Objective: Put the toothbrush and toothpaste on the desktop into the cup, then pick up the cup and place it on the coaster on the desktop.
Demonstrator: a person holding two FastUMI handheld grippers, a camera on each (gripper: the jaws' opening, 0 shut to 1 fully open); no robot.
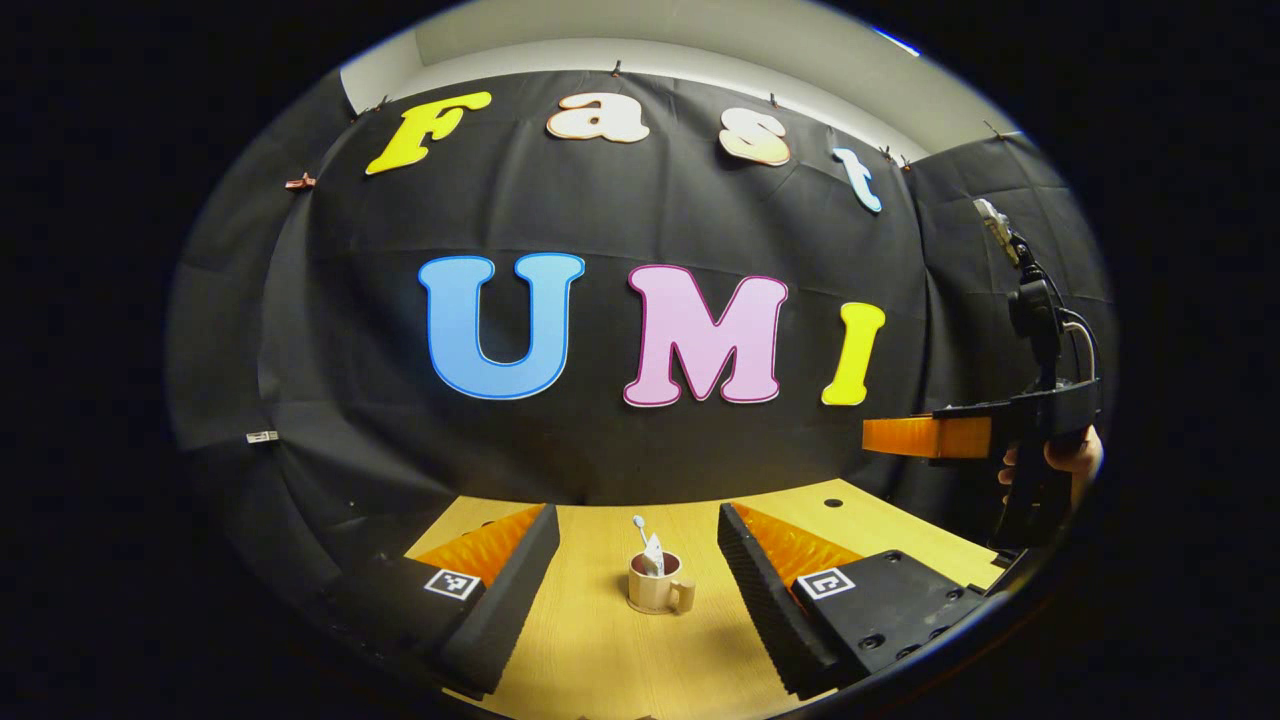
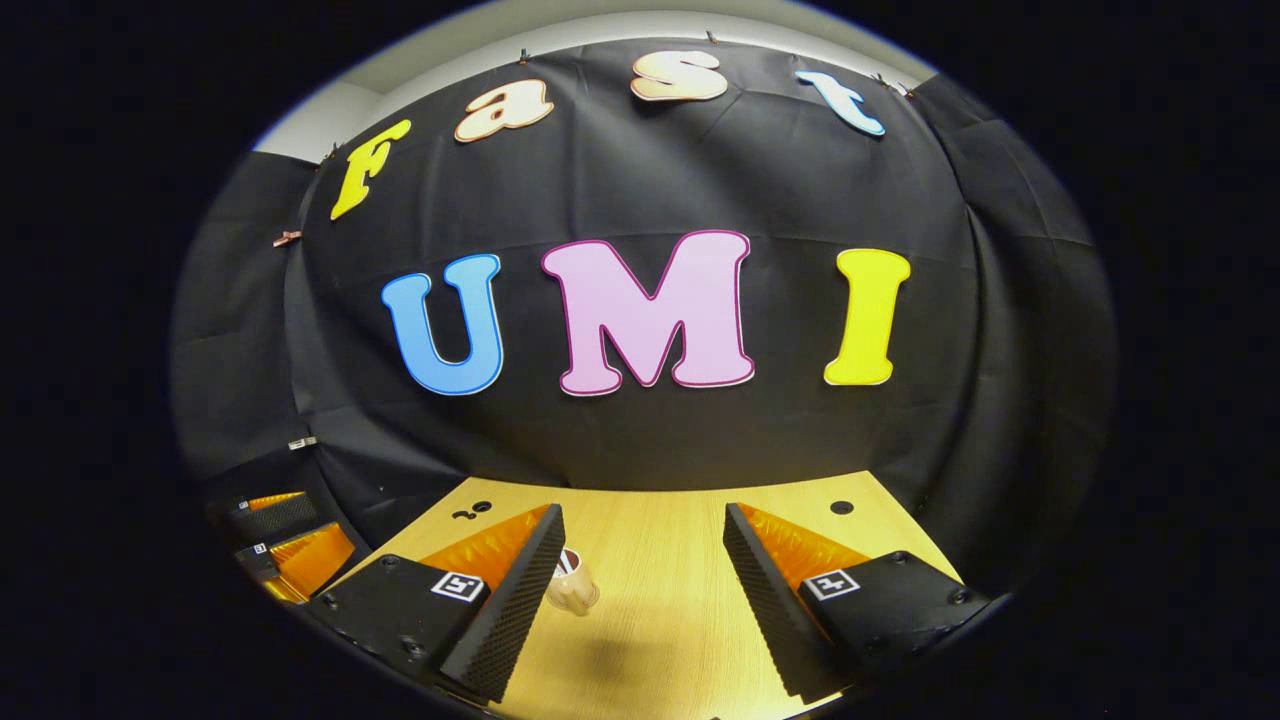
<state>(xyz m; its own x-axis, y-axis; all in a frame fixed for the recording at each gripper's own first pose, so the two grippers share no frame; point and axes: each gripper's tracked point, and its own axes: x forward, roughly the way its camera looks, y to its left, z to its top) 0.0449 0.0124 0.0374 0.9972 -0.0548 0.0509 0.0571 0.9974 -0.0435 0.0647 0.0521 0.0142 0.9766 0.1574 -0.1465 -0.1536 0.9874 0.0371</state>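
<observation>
Both open tools flank the rigid, likely light cup [image 1: 657,583] holding toothbrush [image 1: 640,524] and toothpaste [image 1: 654,553]; grip its wall, not the handle.

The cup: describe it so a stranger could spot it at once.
Start at the wooden desktop below the black cloth wall. Near its middle stands a small beige cup, its handle toward the right of the left gripper view. A toothbrush and a toothpaste tube stick out of it.
</observation>
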